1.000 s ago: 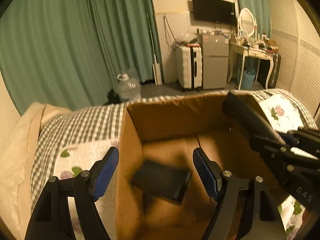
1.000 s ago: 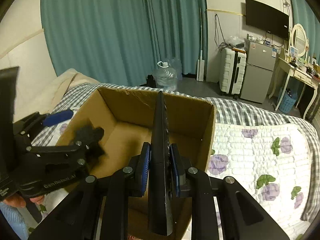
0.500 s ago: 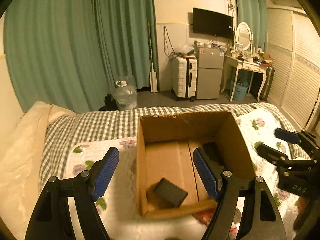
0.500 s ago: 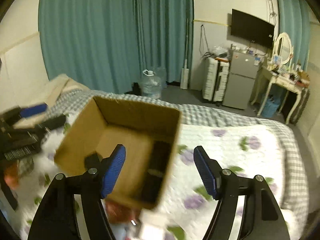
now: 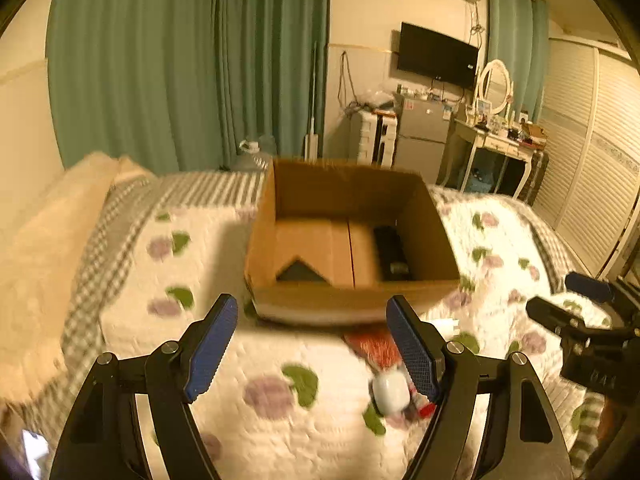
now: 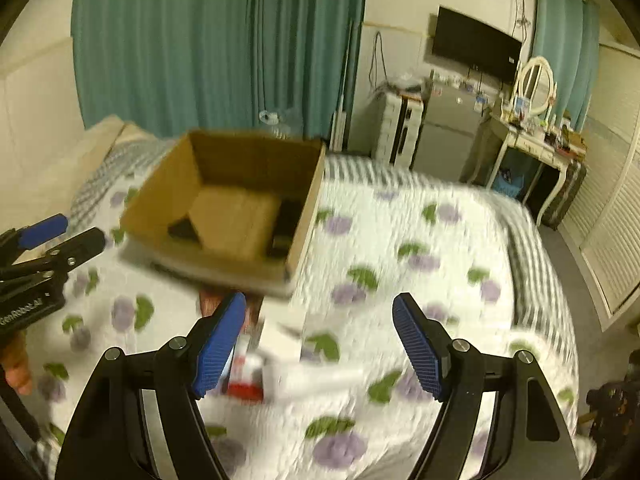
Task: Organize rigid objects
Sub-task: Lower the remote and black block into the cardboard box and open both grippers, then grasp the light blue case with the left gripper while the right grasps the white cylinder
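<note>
Two empty tools point(image 5: 312, 344) point(image 6: 320, 344), right's jaws opening; blurred dark items point(image 5: 390, 250) in box point(image 5: 352, 298).

A bed point(image 5: 132, 312) with a white flower-printed quilt carries an open cardboard box point(image 5: 352, 300). Just in front of the box, directly on the quilt, lie a red packet point(image 5: 370, 346), a small white object point(image 5: 390, 394) and white packaging point(image 6: 312, 376), all blurred.
</note>
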Demonstrator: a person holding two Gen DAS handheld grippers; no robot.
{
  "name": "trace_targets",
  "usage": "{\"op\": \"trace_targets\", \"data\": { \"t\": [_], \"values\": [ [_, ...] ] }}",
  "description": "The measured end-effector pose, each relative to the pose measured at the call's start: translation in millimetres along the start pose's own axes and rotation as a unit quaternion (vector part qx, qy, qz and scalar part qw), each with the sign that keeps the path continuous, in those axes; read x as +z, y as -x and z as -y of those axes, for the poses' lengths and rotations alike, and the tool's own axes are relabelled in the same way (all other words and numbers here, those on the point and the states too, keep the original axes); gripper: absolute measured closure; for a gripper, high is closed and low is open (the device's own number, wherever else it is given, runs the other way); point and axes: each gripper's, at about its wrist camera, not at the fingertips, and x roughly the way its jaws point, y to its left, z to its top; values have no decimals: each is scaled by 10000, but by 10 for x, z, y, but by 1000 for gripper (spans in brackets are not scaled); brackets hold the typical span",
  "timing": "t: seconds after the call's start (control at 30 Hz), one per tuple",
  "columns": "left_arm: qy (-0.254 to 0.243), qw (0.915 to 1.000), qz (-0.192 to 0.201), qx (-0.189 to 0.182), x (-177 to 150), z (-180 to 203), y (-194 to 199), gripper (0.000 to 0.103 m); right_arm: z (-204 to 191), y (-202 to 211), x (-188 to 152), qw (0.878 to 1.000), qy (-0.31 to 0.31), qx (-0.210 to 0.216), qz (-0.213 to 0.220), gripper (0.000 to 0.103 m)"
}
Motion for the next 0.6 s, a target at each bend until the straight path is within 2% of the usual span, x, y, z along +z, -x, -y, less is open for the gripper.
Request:
{"op": "trace_targets", "data": {
  "t": [0.17,0.37,0.6],
  "values": [
    [-472,9977,-459,143,-368,167,-372,24,-42,-236,-375,9987,-54,2,-500,27],
    [-780,9928,-898,-122,-682,389,-637,24,71,-408,-459,9974,-322,-65,-648,27],
    [-961,9880,-1110,-481,-788,638,-798,26,203,-581,-528,9942,-669,-34,-839,27]
  ]
}}
